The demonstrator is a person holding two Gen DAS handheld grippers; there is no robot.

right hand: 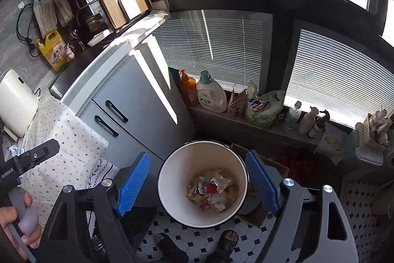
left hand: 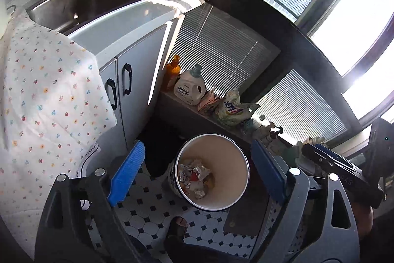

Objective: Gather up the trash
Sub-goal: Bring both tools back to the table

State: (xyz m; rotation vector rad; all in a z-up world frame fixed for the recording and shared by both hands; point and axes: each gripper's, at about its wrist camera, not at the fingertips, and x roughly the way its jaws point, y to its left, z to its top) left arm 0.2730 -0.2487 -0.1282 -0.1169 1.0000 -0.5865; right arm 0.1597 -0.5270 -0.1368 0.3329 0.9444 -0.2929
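1. The trash bin [left hand: 216,171] stands on the tiled floor [left hand: 152,221], below and between the jaws of both grippers. It holds crumpled foil and paper trash [right hand: 213,189] piled on its bottom.
2. The left gripper [left hand: 197,176] has its jaws spread wide and released, holding nothing and touching nothing.
3. The right gripper [right hand: 198,183] is likewise spread wide and empty, the bin's mouth framed between its blue pads [right hand: 134,183].
4. Both grippers point steeply down over the bin. A hand [right hand: 14,223] grips the left gripper's handle, left of the right jaws.
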